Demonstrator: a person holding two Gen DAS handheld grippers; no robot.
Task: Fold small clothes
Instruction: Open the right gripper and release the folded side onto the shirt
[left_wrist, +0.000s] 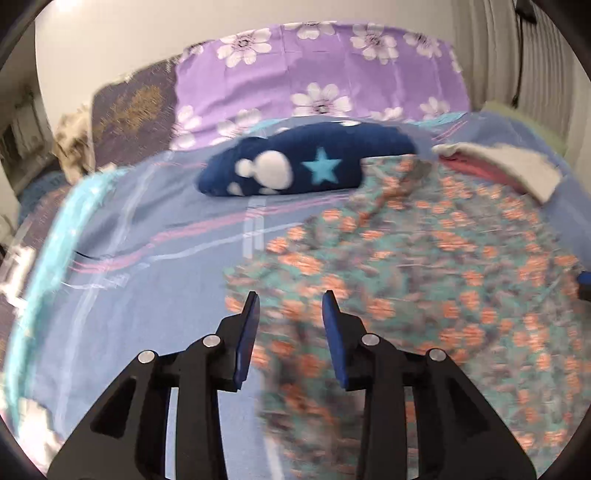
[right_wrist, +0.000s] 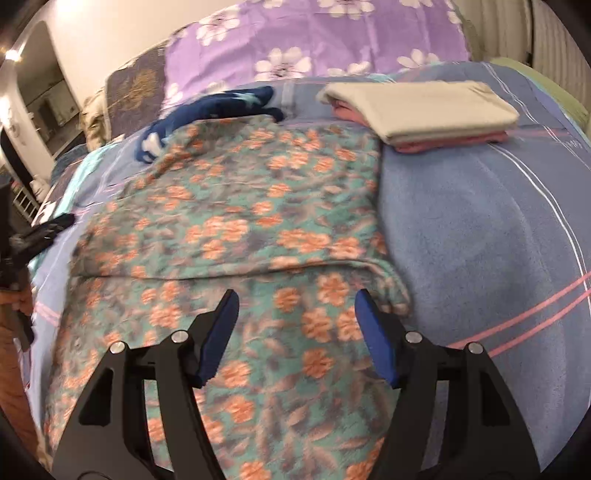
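Both the left gripper (left_wrist: 290, 301) and right gripper (right_wrist: 295, 299) hover with jaws apart over the teal orange-flowered fleece garment (right_wrist: 240, 229); folded cream and pink cloths (right_wrist: 424, 110) lie beyond.

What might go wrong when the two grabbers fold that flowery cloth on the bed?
1. The flowery cloth lies right against the folded stack, so pulling it may knock the stack crooked.
2. The blue star cloth touches its far edge and could get dragged along.
3. Both the left gripper and right gripper are open and hold nothing; with folds already in the cloth, one might pinch too many layers.
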